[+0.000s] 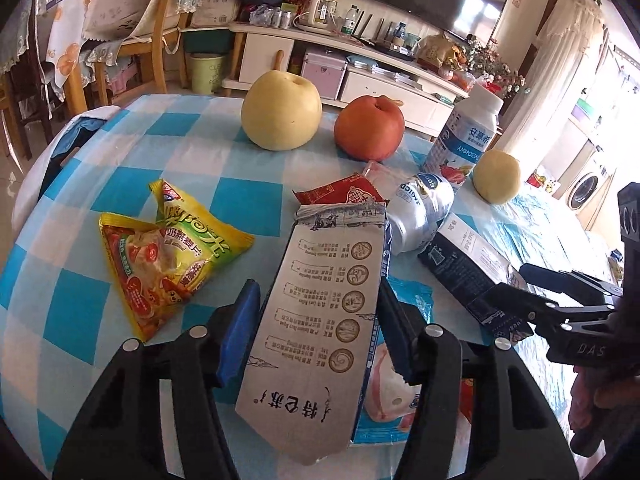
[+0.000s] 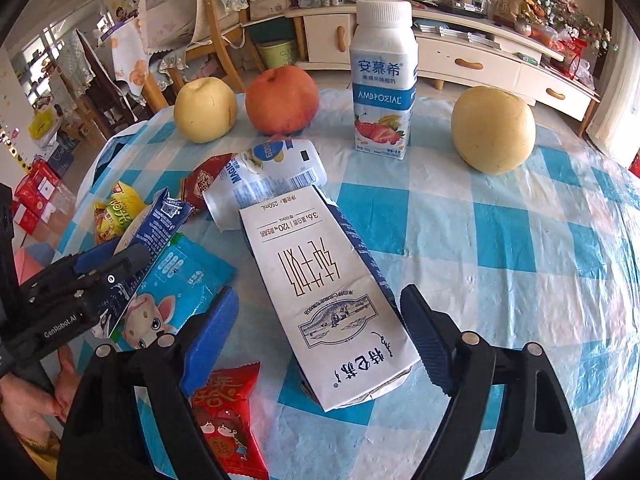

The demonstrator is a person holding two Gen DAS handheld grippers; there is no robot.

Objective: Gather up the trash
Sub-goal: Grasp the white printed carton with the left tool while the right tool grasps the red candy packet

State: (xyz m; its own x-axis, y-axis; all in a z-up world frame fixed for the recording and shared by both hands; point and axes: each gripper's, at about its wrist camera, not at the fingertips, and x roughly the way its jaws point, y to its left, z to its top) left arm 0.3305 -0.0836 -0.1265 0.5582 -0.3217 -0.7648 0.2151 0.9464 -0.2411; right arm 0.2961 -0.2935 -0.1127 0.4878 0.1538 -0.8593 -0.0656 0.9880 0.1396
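White-and-navy cardboard milk carton gripped by left gripper; second one not yet picked.
Left fingers clamp the flattened carton, long axis running along the fingers, crimped top pointing away toward the tall white yogurt bottle. Right gripper, jaws apart, straddles another flat white milk carton lying on the blue-checked tablecloth, base toward camera, long axis toward that bottle. Wrappers and a crushed pouch left of it remain; no bin seen nearby, early stage.
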